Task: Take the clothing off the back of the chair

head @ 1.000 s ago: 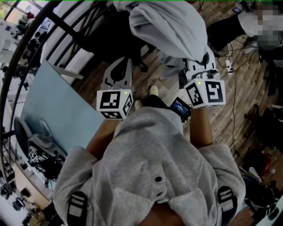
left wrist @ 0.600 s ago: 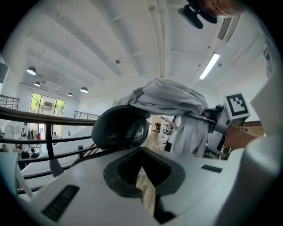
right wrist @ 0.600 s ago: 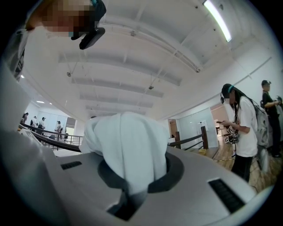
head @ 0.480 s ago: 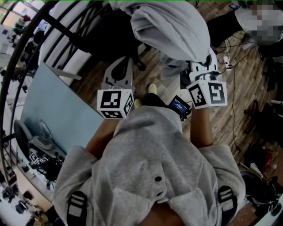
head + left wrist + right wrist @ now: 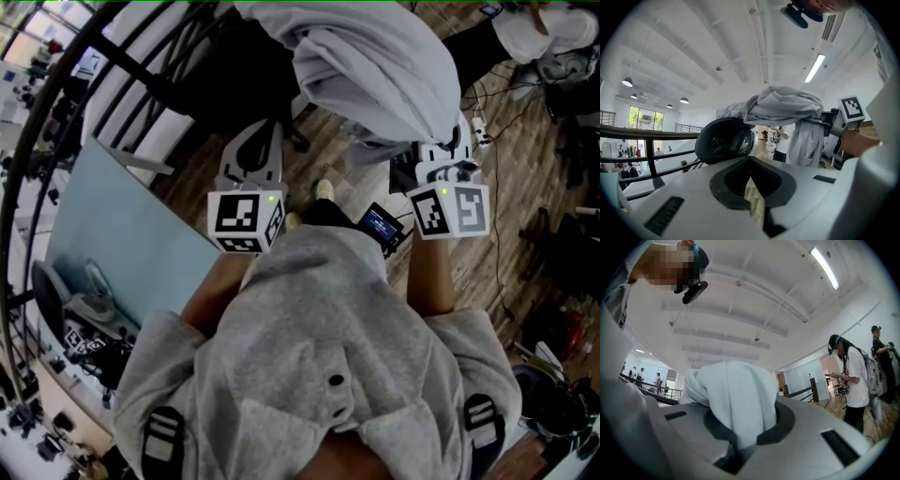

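A grey garment (image 5: pixel 375 66) hangs in a bunch over the dark chair (image 5: pixel 230 80) at the top of the head view. My right gripper (image 5: pixel 439 141) is shut on its lower right fold, and the pale cloth (image 5: pixel 736 394) fills the space between the jaws in the right gripper view. My left gripper (image 5: pixel 251 157) is shut and holds nothing, a little below and left of the garment. In the left gripper view the black mesh chair back (image 5: pixel 724 139) stands ahead, and the garment (image 5: pixel 787 110) is draped over its right side.
A pale blue tabletop (image 5: pixel 122 253) lies at the left, with a black railing (image 5: pixel 56 122) beyond it. Cables (image 5: pixel 497 187) trail over the wooden floor at the right. A person (image 5: pixel 853 376) stands at the right of the right gripper view.
My right gripper has shifted to the right with the garment, dragging the cloth that way across the chair. The left gripper has stayed where it was.
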`<state>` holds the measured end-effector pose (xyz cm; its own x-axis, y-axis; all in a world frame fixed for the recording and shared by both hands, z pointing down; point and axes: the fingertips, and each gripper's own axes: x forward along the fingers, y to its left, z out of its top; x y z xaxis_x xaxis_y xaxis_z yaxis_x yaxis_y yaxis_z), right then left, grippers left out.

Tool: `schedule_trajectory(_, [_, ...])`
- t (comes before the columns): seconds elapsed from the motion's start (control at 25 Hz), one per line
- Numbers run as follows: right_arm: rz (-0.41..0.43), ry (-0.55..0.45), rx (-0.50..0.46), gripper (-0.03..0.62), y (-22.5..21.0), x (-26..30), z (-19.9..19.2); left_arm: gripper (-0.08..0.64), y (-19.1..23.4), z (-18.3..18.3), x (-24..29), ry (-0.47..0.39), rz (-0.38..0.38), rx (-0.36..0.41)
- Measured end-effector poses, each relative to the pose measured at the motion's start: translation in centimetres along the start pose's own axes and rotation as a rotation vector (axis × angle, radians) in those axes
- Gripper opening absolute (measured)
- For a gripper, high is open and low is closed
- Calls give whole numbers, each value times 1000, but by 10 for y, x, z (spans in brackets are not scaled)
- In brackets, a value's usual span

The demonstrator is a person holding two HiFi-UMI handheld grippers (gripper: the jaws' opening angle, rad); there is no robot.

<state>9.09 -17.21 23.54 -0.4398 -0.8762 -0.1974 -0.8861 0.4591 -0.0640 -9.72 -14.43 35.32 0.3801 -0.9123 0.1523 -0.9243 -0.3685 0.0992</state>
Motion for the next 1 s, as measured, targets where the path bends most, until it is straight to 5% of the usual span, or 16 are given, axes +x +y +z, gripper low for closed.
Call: schedule_trajectory(1.0, [-157,-18,-19,54,-32,-57,22,9,-37,-2,1,1,-113,-1])
